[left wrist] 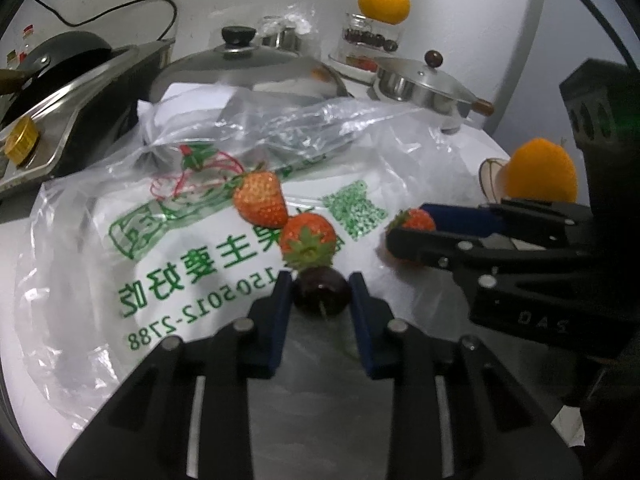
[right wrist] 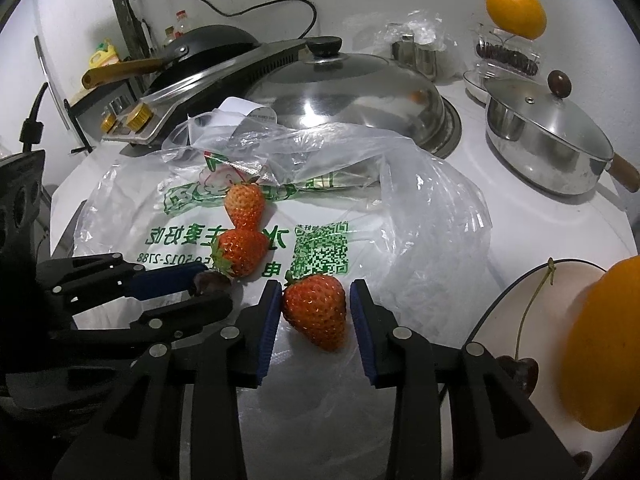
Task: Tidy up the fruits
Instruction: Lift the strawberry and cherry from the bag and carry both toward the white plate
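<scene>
My left gripper is shut on a dark cherry that rests on a clear plastic bag with green print. Just beyond it lie two strawberries, touching each other. In the right wrist view, my right gripper is shut on a third strawberry, also on the bag. The left gripper shows at its left with the cherry in its tips. To the right, a white plate bears an orange and a stemmed cherry.
At the back a second orange sits on a glass container of dark cherries. A large steel lid, a lidded pan and a stove with a black wok crowd the far side of the white counter.
</scene>
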